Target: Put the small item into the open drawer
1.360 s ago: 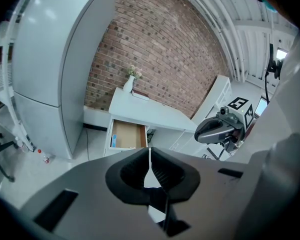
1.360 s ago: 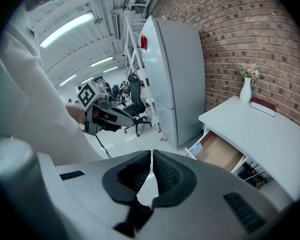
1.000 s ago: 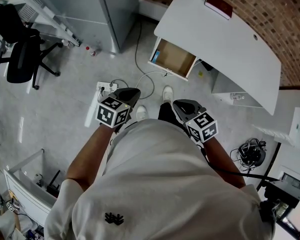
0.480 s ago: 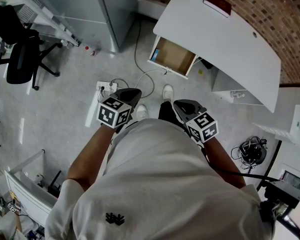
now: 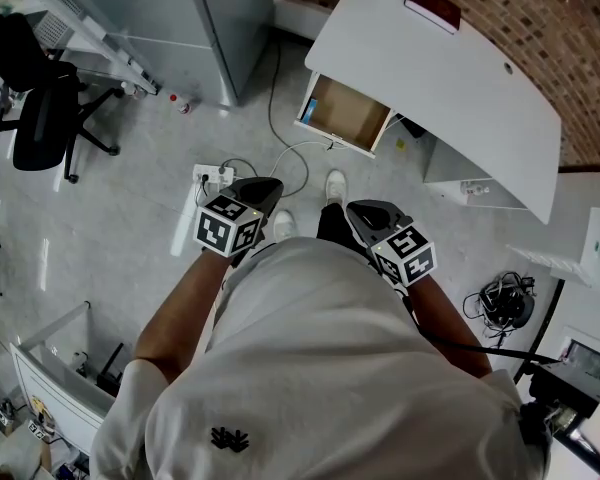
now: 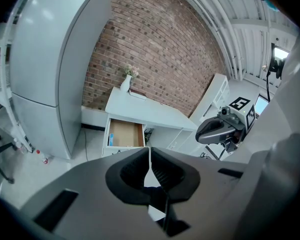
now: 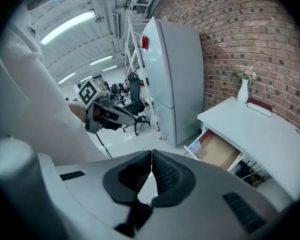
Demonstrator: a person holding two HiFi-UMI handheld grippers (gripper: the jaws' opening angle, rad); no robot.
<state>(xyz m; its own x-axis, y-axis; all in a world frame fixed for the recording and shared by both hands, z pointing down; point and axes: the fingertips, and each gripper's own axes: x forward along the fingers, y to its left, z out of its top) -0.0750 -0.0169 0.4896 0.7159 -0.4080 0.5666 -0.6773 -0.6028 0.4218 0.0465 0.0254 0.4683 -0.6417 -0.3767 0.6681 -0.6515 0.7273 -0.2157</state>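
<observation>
The wooden drawer point(image 5: 347, 116) stands pulled out of the white desk point(image 5: 460, 68), with a blue item point(image 5: 311, 111) at its left end. It also shows in the left gripper view, drawer point(image 6: 125, 133), and in the right gripper view, drawer point(image 7: 219, 151). I hold both grippers at waist height above the floor, well short of the desk. My left gripper point(image 5: 263, 190) is shut with nothing between its pads, as its own view shows, left gripper point(image 6: 149, 155). My right gripper point(image 5: 360, 211) is shut and empty too, right gripper point(image 7: 152, 160). I cannot pick out a loose small item near either gripper.
A grey cabinet point(image 5: 210, 18) stands left of the desk, with a small bottle point(image 5: 183, 101) on the floor beside it. A power strip point(image 5: 212, 176) and cable lie on the floor ahead of my feet. A black office chair point(image 5: 45, 118) is far left. A red book point(image 5: 435, 8) lies on the desk.
</observation>
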